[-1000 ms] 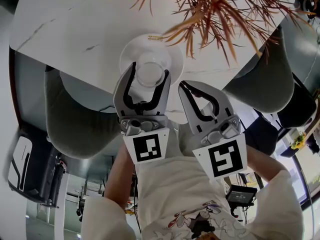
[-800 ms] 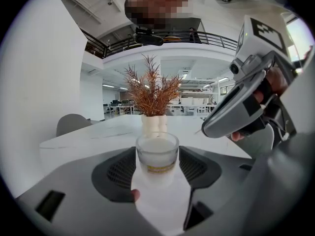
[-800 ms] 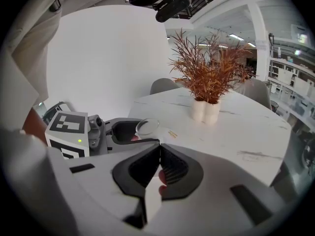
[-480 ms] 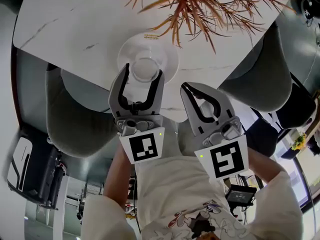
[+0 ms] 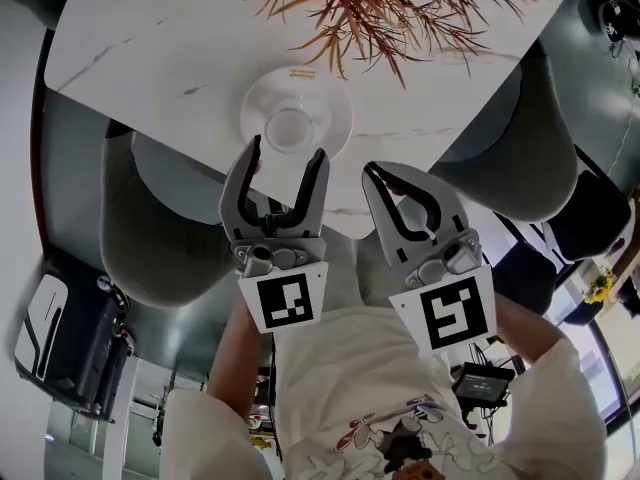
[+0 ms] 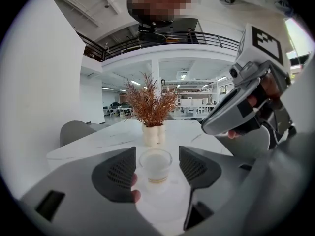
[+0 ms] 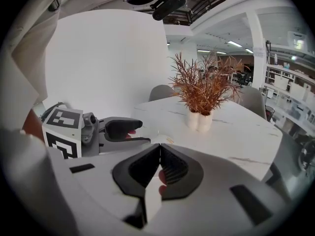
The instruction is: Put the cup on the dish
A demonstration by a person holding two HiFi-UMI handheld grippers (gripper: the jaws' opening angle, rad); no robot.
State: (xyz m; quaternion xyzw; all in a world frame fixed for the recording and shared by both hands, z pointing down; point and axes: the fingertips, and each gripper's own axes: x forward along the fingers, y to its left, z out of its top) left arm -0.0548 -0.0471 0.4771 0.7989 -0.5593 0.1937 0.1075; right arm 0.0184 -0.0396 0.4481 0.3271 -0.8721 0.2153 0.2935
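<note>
Clear glass cup [image 5: 290, 128] stands on the round white dish [image 5: 331, 105] near the white marble table's [image 5: 150, 38] edge.
We hold our left gripper [image 5: 286, 150] just before the cup, jaws spread wide and touching nothing; our right gripper [image 5: 376, 172], beside it, has its jaws pressed together, empty.

Cup [image 5: 290, 128]: short, clear glass tumbler, upright, mouth up. It stood on the dish [image 5: 332, 103], slightly below the dish's centre in the head view. In the left gripper view the cup [image 6: 155, 164] sat at lower centre of frame, its walls translucent and pale, with a faint yellowish band near the base.

Dish [image 6: 164, 204]: round, white, shallow, lying flat on the white marbled worktop [image 5: 150, 38] near its lower edge, upper centre of the head view.
</note>
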